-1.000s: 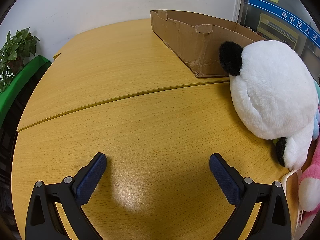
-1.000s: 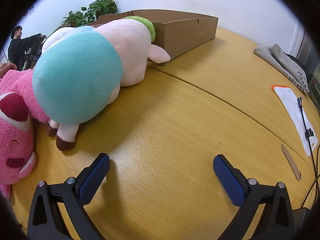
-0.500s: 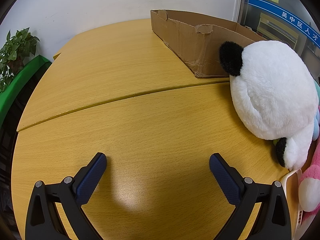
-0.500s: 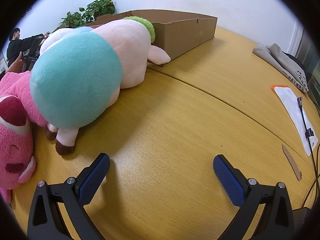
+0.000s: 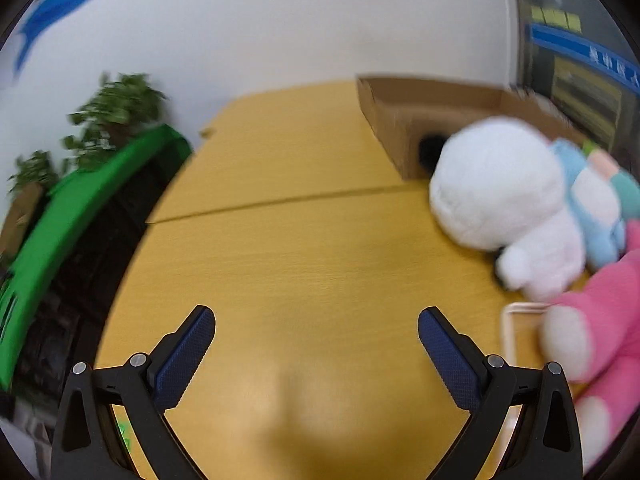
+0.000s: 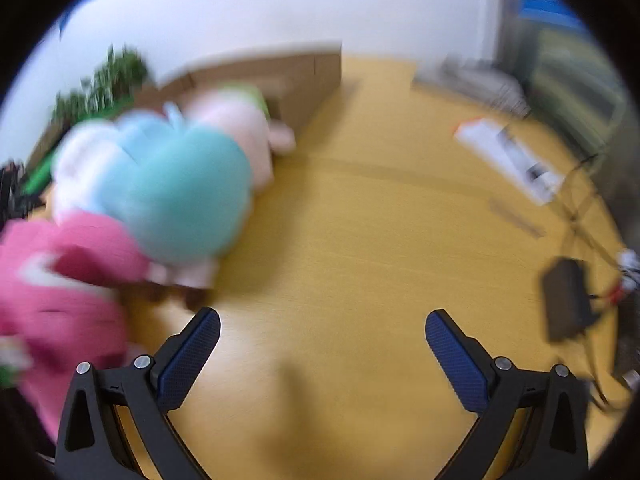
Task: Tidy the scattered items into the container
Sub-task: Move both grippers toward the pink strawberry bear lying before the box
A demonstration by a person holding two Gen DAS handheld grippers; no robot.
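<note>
Though both views are smeared by blur, the layout reads clearly enough, left to right:

Far left: potted green plant [image 5: 116,116] and a green panel [image 5: 80,208] beyond the counter edge; neither is part of the job.

Left gripper [image 5: 316,352]: jaws spread wide, nothing between them, only bare yellow wooden counter [image 5: 304,248] ahead.

Container: brown open-topped cardboard box [image 5: 404,120] at the far side of the counter, just behind the toys. Its inside is mostly hidden; no toy can be seen in it.

Scattered items: round white plush panda with black ears [image 5: 500,188] right beside the box's near wall; small light-blue and white plush toy [image 5: 592,208] pressed against its right side; fuzzy pink plush bear [image 5: 600,320] nearest the camera, overlapping a pale flat tray-like thing [image 5: 516,328] I cannot identify. From the right wrist, a large teal and pale-pink plush animal [image 6: 188,192] lies in the same heap.

Right gripper [image 6: 322,354]: jaws spread wide, holding nothing, toys off to its left.

Far right: white paper sheet [image 6: 508,156], black block with cables [image 6: 568,304].

Progress (judgement): barely begun. Every visible toy sits on the counter outside the box; all still need lifting in.
</note>
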